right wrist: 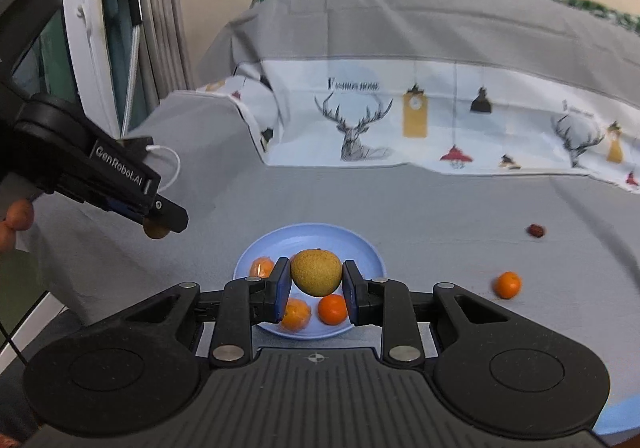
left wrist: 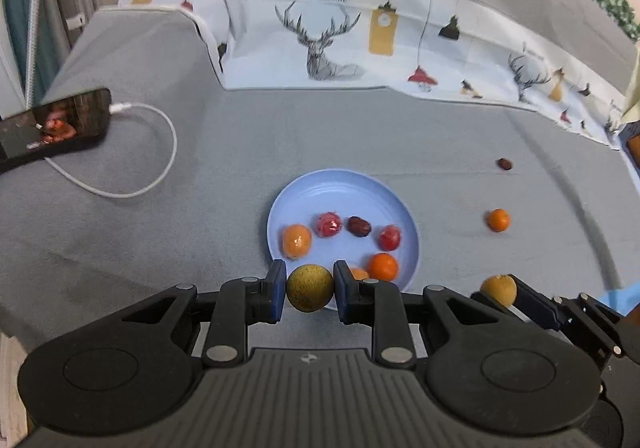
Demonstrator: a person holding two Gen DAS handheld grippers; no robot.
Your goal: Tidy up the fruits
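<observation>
The left tool (left wrist: 310,290) is clamping a yellow-green round fruit (left wrist: 310,288) between its blue pads (left wrist: 277,288), low in the centre of the left wrist frame, just over the near rim of the blue plate (left wrist: 344,184). The right tool (right wrist: 316,284) is likewise gripping a second yellow-green fruit (right wrist: 317,272) tightly, and in its own view that fruit is hanging in front of the same plate (right wrist: 312,232).

In the left wrist view the plate is holding two red wrapped fruits (left wrist: 329,224), a dark date (left wrist: 359,226), a wrapped orange fruit (left wrist: 296,241) and a small tangerine (left wrist: 383,266), with another orange piece partly hidden behind the right pad. The plate is sitting on a grey bedcover (left wrist: 200,152).

Right of the plate, well apart from it, a loose tangerine (left wrist: 498,220) and a loose date (left wrist: 505,164) are lying on the cover. At the left edge a phone (left wrist: 56,124) with a white cable (left wrist: 160,152) is resting on the cover. A deer-print cloth (left wrist: 340,40) is running across the upper part of the frame.
</observation>
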